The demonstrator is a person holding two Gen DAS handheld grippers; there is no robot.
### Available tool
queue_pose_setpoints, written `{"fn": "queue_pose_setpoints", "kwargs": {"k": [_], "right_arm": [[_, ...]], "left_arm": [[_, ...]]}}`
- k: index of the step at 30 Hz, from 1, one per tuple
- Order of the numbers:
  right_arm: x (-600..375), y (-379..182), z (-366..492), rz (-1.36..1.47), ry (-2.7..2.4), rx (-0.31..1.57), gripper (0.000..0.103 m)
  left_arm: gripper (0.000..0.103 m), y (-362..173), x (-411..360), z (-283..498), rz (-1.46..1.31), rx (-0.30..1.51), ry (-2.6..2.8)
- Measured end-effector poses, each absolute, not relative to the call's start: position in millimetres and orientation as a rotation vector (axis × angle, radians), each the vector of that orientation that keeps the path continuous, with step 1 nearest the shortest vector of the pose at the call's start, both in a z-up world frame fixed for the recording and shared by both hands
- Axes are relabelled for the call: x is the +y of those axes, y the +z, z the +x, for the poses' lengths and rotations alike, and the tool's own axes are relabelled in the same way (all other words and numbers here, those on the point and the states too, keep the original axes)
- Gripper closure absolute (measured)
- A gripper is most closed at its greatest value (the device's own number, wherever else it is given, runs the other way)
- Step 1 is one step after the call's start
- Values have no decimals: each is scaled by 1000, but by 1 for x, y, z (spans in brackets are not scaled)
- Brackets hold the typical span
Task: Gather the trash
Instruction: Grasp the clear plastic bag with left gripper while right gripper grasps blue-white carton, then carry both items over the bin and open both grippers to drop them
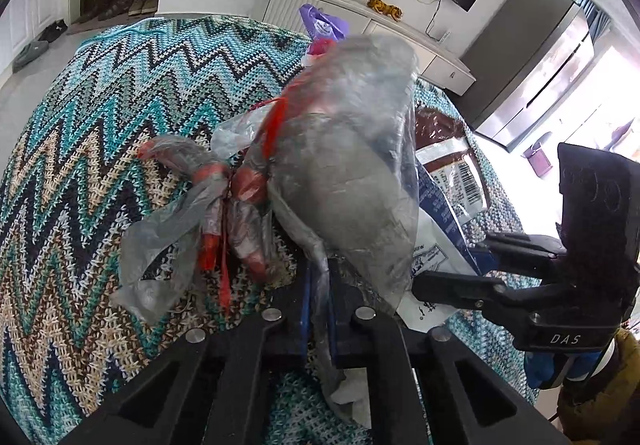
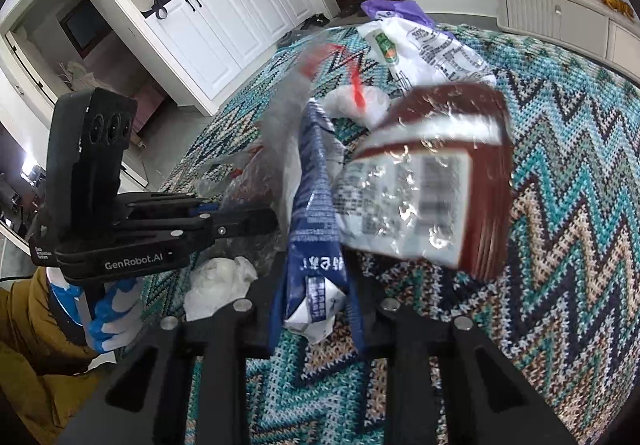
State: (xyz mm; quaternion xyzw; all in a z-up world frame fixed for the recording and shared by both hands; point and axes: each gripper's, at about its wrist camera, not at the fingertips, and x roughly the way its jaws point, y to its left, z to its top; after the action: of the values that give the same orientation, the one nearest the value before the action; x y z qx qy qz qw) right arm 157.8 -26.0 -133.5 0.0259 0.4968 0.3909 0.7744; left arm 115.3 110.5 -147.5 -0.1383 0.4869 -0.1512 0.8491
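- Left wrist view: left gripper (image 1: 320,309) has its fingers closed on a clear plastic bag (image 1: 352,165) that rises over the zigzag knitted cover (image 1: 80,173). A knotted grey-and-red bag (image 1: 216,205) lies loose on the cover just beside it.
- Right wrist view: right gripper (image 2: 316,309) has its fingers clamped on a blue-and-white wrapper (image 2: 316,205). A brown packet (image 2: 432,181) hangs blurred just beside it; a white printed bag (image 2: 424,49), purple bag (image 2: 392,9) and crumpled tissue (image 2: 220,281) lie on the cover.
- Judgement: collecting is early; two pieces gripped, several left, and no bin shows.
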Motion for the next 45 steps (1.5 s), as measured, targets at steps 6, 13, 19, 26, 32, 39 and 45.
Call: {"fn": "queue_pose_setpoints", "kwargs": {"k": [6,13,19,26,32,39,45], "right_arm": [[-37,-120,148,52,826,1031,78],[-60,-99,133,84,793,958,78],[-88,-82,118,115,748,906,78],[-125,-57,95,179,694,818,78],[-165,-38,70,232,636,738,78],[-232,-25,39,310,529,663,78],[-289,-26,10,344,380,624,78]], "left_arm": [[99,-138,113,118,-304,980,-312],[100,-117,115,115,-312,916,-331],[100,-91,115,106,-307,842,-350],[100,-64,109,93,-257,778,-351],[100,-43,101,74,-209,746,-366],[100,-26,68,65,-136,737,-412],[100,-18,11,65,-46,757,-496]]}}
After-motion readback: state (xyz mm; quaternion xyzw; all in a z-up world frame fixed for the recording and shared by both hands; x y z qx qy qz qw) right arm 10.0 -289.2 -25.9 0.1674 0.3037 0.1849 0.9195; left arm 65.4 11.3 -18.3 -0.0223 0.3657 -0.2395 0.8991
